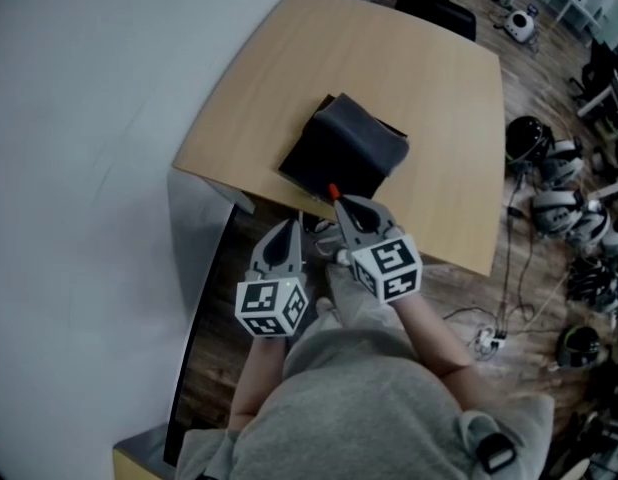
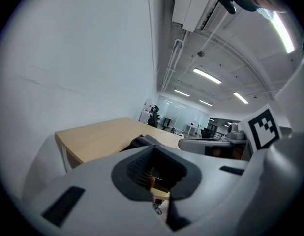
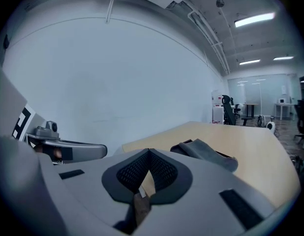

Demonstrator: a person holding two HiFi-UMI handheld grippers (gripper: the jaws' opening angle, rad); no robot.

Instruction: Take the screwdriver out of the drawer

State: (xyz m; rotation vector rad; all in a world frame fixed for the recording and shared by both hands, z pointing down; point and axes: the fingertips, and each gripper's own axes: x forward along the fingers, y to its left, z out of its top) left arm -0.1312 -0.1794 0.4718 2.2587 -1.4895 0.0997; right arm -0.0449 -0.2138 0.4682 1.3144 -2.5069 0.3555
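Observation:
No drawer or screwdriver shows in any view. A black folded cloth-like bundle [image 1: 344,150] lies on the light wooden table [image 1: 409,78]; it also appears in the left gripper view [image 2: 142,141] and the right gripper view [image 3: 206,154]. My right gripper [image 1: 341,205] is shut at the table's near edge, its tip just short of the bundle. A small orange bit [image 1: 332,190] sits at that tip; I cannot tell what it is. My left gripper [image 1: 286,230] hangs beside it, lower and left, its jaws together and empty [image 2: 153,181]. Nothing shows between the right jaws [image 3: 142,183].
A white wall [image 1: 79,118] runs along the table's left side. Helmets and gear [image 1: 559,198] and cables [image 1: 489,338] lie on the wooden floor at the right. A black office chair [image 1: 444,8] stands beyond the table's far edge.

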